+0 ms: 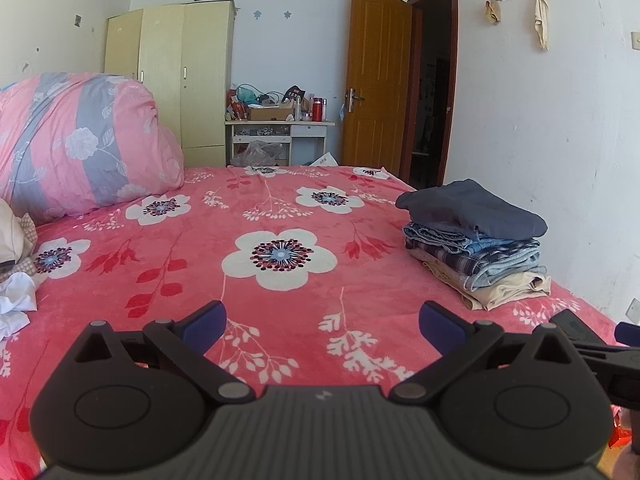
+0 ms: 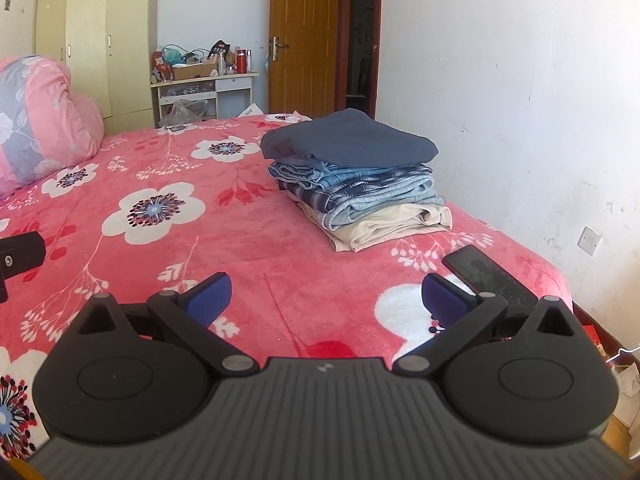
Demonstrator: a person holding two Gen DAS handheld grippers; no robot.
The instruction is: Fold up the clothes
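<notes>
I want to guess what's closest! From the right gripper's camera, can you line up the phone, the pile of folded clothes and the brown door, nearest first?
1. Phone: right beside the right gripper, by the bed's right edge.
2. Pile of folded clothes: farther up the bed, on the right.
3. Brown door: on the far wall, beyond the bed.

We find no readable text. Small pale mark on left gripper (image 1: pixel 322 322) housing, same on right gripper (image 2: pixel 326 300) housing: logo, no letters. Print on dark bag (image 1: pixel 295 94) at 12 o'clock on desk: too blurred.
</notes>
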